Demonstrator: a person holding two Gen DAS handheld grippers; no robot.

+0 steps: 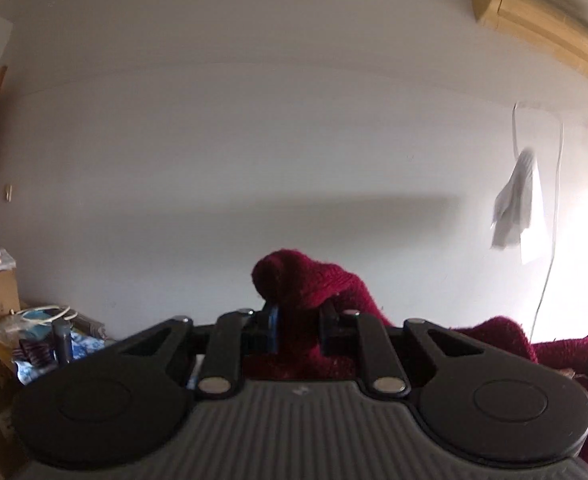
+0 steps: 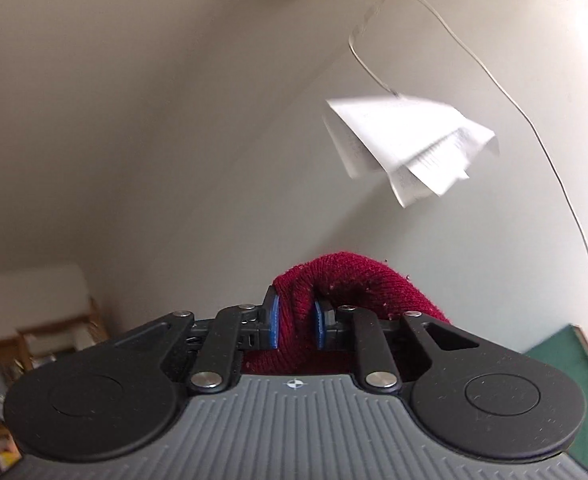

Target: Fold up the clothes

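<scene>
Gripping red knit garment (image 1: pixel 313 280) in both jaws, closed on bunched folds; garment's lower part hidden.

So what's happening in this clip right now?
A person holds a claw in each hand, and both are shut on a dark red knit garment. The left claw and right claw each pinch a bunch of the fabric, both cameras facing a pale wall. No fold is visible yet.

Two grippers (left gripper (image 1: pixel 298 326), right gripper (image 2: pixel 295 326)), one red knitted garment (image 1: pixel 313 280), one air conditioner (image 1: pixel 533 28) and one hanging paper bundle (image 2: pixel 409 144) are counted
</scene>
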